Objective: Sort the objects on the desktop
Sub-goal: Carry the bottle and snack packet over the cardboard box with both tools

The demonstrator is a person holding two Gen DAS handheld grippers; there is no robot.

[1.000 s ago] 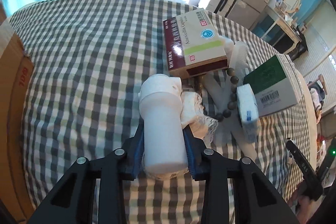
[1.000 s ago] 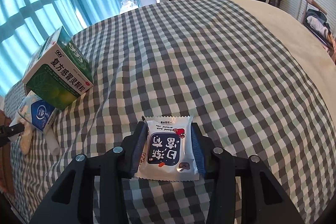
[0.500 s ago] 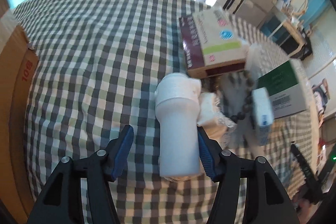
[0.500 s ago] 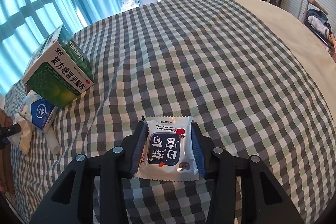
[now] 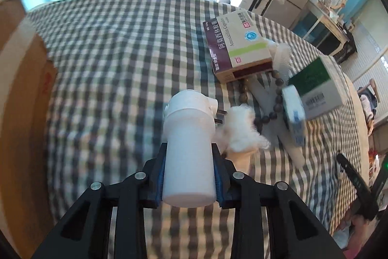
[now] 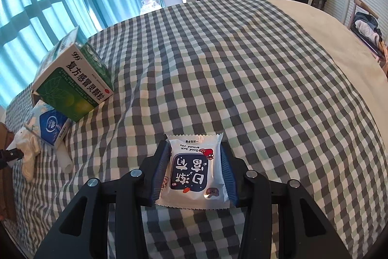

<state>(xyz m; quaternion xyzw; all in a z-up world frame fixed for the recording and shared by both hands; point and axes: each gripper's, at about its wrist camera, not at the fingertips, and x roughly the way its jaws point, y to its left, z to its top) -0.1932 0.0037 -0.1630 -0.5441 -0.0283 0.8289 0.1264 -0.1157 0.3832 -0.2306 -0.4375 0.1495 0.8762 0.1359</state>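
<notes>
Legible print you can log: the maroon-and-white medicine box (image 5: 236, 46) carries "Amoxicillin Capsules" beside the Chinese 阿莫西林胶囊. The green box (image 6: 72, 89) reads "999" and 复方感冒灵颗粒; from your left wrist view its side shows only a barcode, digits too small to read. The white snack packet (image 6: 194, 176) reads, upside down to you, "Good luck around you". Red print on the cardboard box (image 5: 46, 81) is blurred, unreadable.

Left tool (image 5: 189, 174) and right tool (image 6: 194, 174), black angular arms, blue finger pads, silver round screws
</notes>
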